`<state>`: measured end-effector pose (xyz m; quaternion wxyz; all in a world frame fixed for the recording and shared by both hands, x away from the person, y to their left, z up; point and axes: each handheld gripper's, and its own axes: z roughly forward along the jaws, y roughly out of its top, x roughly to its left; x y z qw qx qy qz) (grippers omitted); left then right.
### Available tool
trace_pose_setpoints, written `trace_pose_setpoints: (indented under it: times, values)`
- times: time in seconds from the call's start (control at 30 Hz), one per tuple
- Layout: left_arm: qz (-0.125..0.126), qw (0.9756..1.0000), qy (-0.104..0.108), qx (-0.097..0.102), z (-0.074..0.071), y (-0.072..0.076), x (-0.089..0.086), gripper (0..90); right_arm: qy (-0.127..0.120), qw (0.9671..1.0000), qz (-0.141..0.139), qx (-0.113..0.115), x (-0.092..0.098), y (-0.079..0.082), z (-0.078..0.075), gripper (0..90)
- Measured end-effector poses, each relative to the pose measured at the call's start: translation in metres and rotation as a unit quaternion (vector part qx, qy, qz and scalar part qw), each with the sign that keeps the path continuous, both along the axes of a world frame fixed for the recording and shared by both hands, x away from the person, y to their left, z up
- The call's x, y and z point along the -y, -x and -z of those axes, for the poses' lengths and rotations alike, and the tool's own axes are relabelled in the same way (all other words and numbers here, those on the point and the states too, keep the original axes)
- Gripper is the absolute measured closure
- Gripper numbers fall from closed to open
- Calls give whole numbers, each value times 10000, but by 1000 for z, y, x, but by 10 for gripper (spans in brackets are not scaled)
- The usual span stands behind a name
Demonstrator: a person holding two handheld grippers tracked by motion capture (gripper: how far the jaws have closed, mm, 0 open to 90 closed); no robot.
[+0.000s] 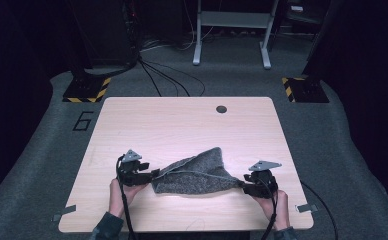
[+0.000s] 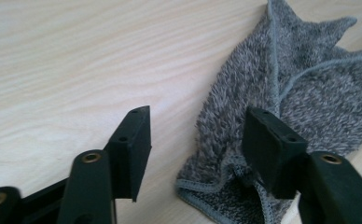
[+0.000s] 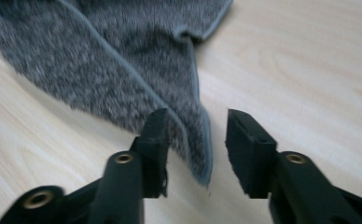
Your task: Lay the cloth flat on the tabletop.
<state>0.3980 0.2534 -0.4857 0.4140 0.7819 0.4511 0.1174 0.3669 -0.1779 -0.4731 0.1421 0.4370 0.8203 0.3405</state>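
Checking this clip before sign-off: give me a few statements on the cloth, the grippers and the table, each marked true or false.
1. A grey cloth lies on the wooden table. True.
2. The left gripper is clamped on the cloth. False: its jaws stand apart, with the cloth corner lying free between them.
3. The right gripper has open jaws at a cloth corner. True.
4. The cloth is folded into a neat square. False: it lies rumpled, stretched between the two grippers.
5. The table has a round hole near its far edge. True.

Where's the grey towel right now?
In the high view the grey towel lies crumpled on the table's near half, stretched between the left gripper and right gripper.
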Motion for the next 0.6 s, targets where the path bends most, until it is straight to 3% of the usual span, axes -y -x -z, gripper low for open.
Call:
trace_pose_setpoints:
  times: [0.07, 0.2, 0.3, 0.43, 0.5, 0.53, 0.6]
  values:
    - [-28, 9998, -52, 168, -9, 3, -3, 390, -80, 9999, 7, 71, 0, -6, -5, 502]
    - [8, 9997, -69, 251, -17, 7, -5, 363, -198, 9997, -48, 139, -4, -19, -12, 451]
    - [169, 9995, -97, 264, -21, 11, -6, 343, -108, 9998, -140, 113, -17, -46, -13, 430]
    - [506, 9982, -182, 263, -21, 17, -1, 324, 78, 9995, -286, 61, -32, -71, -7, 420]
    - [548, 9980, -175, 246, -20, 19, 2, 313, 114, 9995, -305, 10, -35, -78, -5, 415]
    - [670, 9972, -274, 174, -14, 20, 8, 296, 162, 9994, -299, -78, -42, -92, 0, 402]
    - [753, 9964, -359, 128, -9, 22, 13, 295, 155, 9994, -283, -127, -47, -102, 4, 399]
